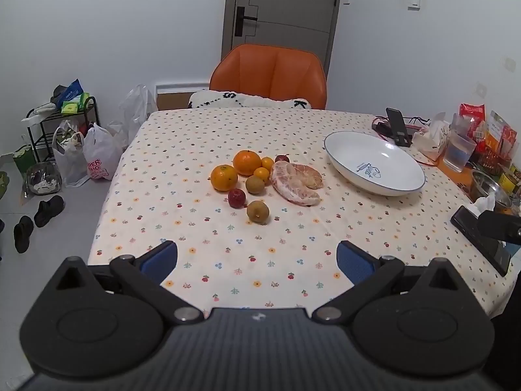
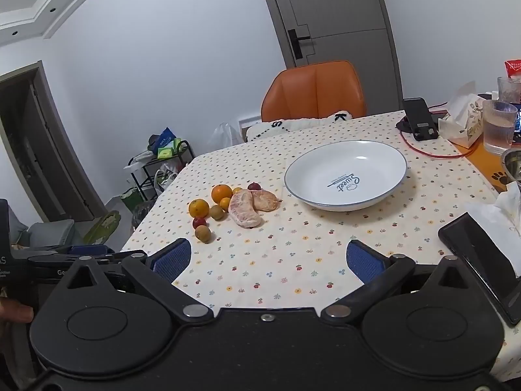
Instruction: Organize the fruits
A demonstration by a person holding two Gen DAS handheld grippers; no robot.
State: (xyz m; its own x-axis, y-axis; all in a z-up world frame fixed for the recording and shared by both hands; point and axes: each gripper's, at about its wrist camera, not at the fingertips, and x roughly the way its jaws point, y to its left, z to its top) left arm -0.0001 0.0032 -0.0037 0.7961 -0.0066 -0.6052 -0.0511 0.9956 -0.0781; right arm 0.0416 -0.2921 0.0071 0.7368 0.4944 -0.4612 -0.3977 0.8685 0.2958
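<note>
A cluster of fruit lies mid-table: two large oranges (image 1: 223, 178) (image 1: 246, 162), small oranges (image 1: 261, 175), brownish round fruits (image 1: 257, 211), small red fruits (image 1: 236, 197) and peeled pomelo pieces (image 1: 294, 182). The same pile shows in the right wrist view, with the pomelo pieces (image 2: 245, 212) nearest the bowl. A white bowl (image 1: 407, 182) (image 2: 293, 179) with blue lettering stands empty to the right of the fruit. My left gripper (image 1: 257, 255) is open near the table's front edge, well short of the fruit. My right gripper (image 2: 269, 255) is open too, nothing between its fingers.
An orange chair (image 1: 270, 75) stands behind the floral-cloth table (image 1: 195, 130). A phone on a stand (image 1: 398, 126), glasses (image 2: 499, 127), tissues and packets crowd the right side. A dark phone (image 2: 482, 260) lies at the front right. Bags, a rack and shoes sit on the floor at left.
</note>
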